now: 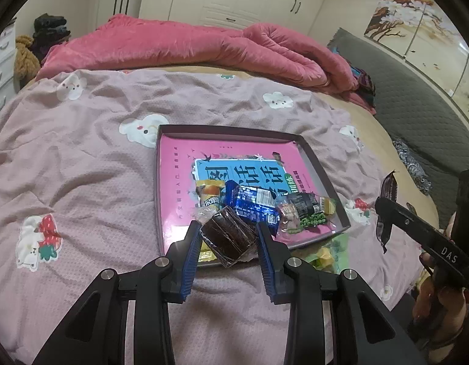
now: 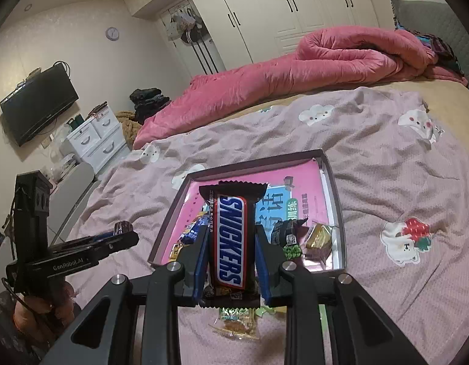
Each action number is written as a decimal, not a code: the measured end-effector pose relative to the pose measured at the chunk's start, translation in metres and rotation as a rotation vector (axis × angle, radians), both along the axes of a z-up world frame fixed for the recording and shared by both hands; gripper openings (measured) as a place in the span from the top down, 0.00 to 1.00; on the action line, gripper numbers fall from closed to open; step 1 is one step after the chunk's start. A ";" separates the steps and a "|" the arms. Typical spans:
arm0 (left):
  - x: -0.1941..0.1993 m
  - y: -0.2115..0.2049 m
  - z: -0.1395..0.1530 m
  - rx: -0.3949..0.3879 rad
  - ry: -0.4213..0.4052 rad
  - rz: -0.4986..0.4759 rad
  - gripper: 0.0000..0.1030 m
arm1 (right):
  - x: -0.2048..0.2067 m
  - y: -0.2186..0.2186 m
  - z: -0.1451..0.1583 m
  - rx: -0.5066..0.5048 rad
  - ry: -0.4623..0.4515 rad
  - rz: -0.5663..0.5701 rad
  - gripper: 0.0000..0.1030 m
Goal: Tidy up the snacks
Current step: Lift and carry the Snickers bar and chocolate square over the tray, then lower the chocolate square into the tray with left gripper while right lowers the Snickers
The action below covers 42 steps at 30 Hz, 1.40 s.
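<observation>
A shallow box tray [image 1: 161, 164] with a pink printed bottom lies on the bed and holds several snack packets, among them a blue one [image 1: 252, 205] and a green pea packet [image 1: 312, 217]. My left gripper [image 1: 227, 228] is shut on a dark brown cake in clear wrap [image 1: 226, 238], above the tray's near edge. My right gripper [image 2: 232, 228] is shut on a Snickers bar [image 2: 229, 237] that stands lengthwise over the tray [image 2: 337, 200]. Each gripper shows in the other view: right gripper [image 1: 383, 210], left gripper [image 2: 125, 237].
Loose packets lie on the pink cartoon bedspread [image 1: 82, 167] just outside the tray's near edge, yellow-green ones [image 1: 328, 255] and a clear one [image 2: 237, 324]. A rolled pink quilt [image 1: 188, 45] runs along the far side. A grey headboard [image 1: 416, 115] stands at the right. White drawers [image 2: 94, 140] stand left.
</observation>
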<state>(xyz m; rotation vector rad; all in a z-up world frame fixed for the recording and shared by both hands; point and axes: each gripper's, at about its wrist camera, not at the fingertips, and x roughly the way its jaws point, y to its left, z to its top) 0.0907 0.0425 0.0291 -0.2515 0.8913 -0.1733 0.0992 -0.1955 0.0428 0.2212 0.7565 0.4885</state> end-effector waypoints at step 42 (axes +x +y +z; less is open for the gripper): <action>0.050 -0.023 -0.066 0.081 0.125 0.004 0.64 | 0.054 -0.004 -0.046 0.006 0.082 -0.053 0.72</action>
